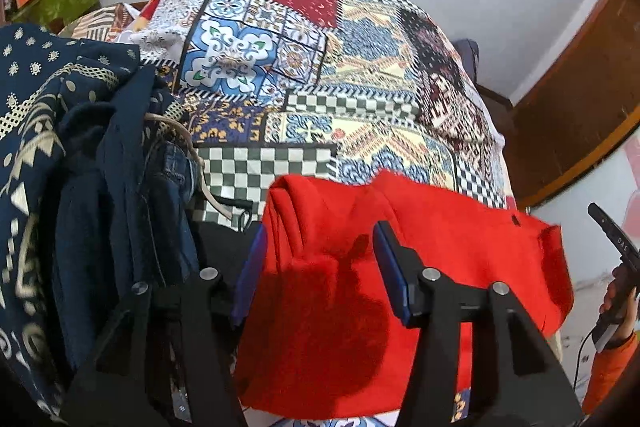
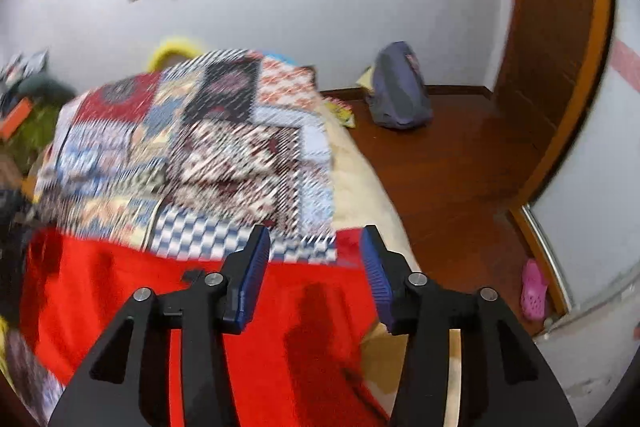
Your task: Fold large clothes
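Where frame cuts, red garment [image 1: 420,267] unseen.

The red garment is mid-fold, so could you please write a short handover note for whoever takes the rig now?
Left claw: open, over the red garment, nothing gripped.
Right claw: open, above the garment's far edge, empty.
The garment lies on the patchwork bedspread, partly folded, with a doubled layer at its left side.
A pile of dark blue clothes sits to its left.
Left to do: finish and smooth the red fold, then take on the pile.
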A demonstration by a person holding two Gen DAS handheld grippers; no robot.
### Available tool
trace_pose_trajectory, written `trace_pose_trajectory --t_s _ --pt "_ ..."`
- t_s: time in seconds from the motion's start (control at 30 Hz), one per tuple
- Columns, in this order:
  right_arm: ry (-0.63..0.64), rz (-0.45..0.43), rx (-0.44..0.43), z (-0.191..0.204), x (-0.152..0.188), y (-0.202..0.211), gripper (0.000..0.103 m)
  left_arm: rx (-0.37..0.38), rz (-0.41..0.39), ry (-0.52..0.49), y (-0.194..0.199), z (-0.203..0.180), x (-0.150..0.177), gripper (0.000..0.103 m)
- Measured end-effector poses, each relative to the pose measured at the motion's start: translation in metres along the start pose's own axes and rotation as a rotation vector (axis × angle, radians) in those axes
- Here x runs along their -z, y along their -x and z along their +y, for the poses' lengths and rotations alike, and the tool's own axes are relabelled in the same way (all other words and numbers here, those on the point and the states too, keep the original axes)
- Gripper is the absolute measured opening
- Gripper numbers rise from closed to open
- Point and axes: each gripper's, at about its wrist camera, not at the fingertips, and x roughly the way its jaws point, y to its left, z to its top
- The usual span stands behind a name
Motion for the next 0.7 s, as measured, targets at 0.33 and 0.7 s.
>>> trace_pose_trajectory --t_s 0.33,0.7 --pt "0.103 0.114 -0.197 0.058 0.049 -0.005 0.059 0.067 0.068 -0.12 -0.008 -0.045 0.043 0.055" --pt "0.189 0.212 -0.187 0.088 0.107 -0.036 0.067 -0.047 0.081 -0.386 -0.045 -0.089 0.111 0.089"
